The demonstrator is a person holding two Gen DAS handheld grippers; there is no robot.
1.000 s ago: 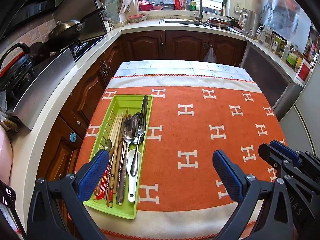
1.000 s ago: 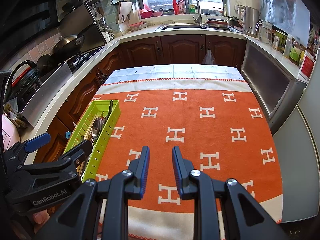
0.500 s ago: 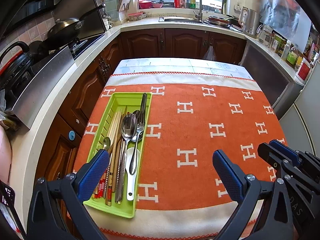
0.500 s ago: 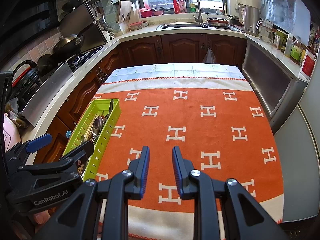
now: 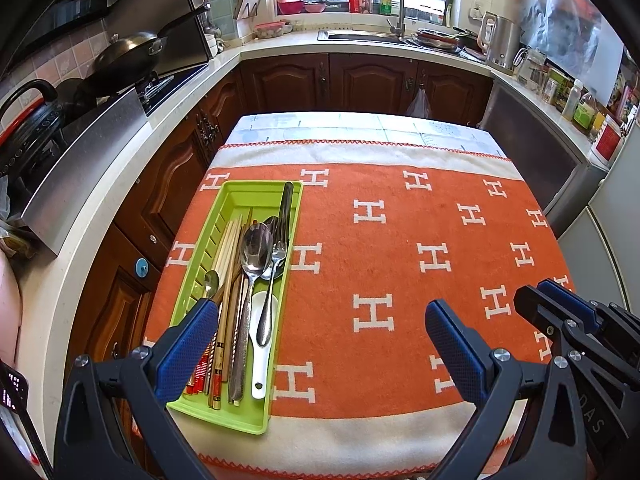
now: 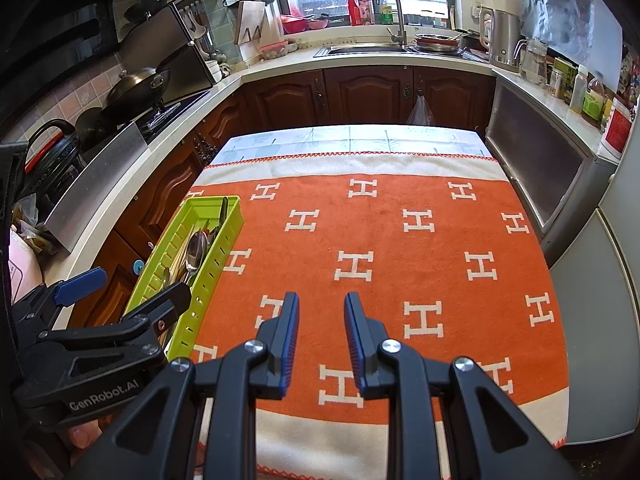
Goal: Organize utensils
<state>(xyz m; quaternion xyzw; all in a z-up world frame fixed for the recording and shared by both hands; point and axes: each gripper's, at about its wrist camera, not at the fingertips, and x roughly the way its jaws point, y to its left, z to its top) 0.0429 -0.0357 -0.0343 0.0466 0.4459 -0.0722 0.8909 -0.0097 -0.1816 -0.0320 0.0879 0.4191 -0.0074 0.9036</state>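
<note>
A green utensil tray (image 5: 236,194) lies on the left side of the orange blanket (image 5: 400,240). It holds chopsticks (image 5: 228,248), a large metal spoon (image 5: 256,248), a fork (image 5: 274,264), a white ceramic spoon (image 5: 262,344) and a dark-handled knife (image 5: 287,204). My left gripper (image 5: 320,332) is wide open and empty above the table's near edge, its left finger over the tray's near end. My right gripper (image 6: 321,334) is to its right, jaws a narrow gap apart, empty. The tray also shows in the right wrist view (image 6: 232,216).
The table stands in a kitchen with wooden cabinets (image 5: 360,80) behind it. A stove with a wok (image 5: 128,56) runs along the left counter. A sink (image 5: 360,36) is at the back, a kettle (image 5: 500,40) and jars on the right counter.
Both grippers have drawn back and up slightly, so the tray and table appear a little farther away. Neither gripper's opening has changed.
</note>
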